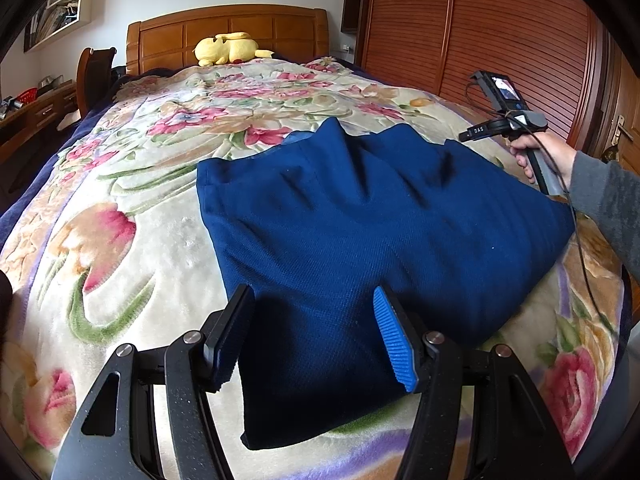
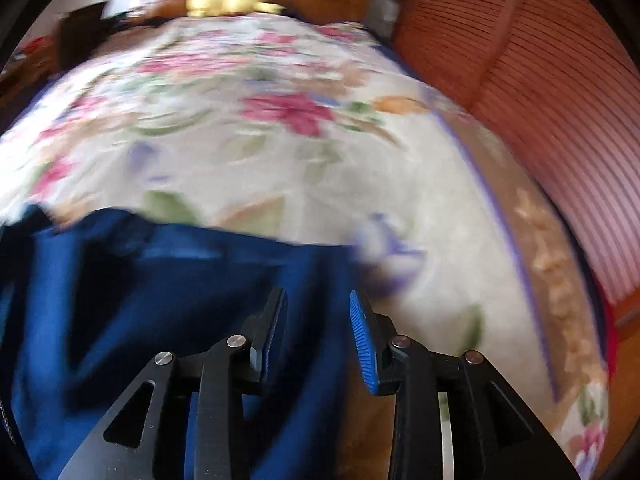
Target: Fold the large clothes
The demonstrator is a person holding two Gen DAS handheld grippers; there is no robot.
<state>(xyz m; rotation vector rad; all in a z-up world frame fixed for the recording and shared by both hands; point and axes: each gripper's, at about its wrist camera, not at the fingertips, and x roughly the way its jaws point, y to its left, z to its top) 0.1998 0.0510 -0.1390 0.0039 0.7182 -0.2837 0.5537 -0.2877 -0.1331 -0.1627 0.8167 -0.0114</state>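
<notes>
Fingers spread wide on the left gripper, which hovers low over the near edge of the blue garment, nothing pinched between them. The garment lies folded on the flowered blanket, its near corner running under and between the left fingers. Further right, the person's right hand grips a handle beside the garment's far right corner, grey sleeve trailing back. Over in the blurred right wrist view, the right gripper is parted too, empty, with the garment below and to its left, the cloth's right edge passing under the gap and blanket ahead. Yellow plush toy sits by the wooden headboard.
</notes>
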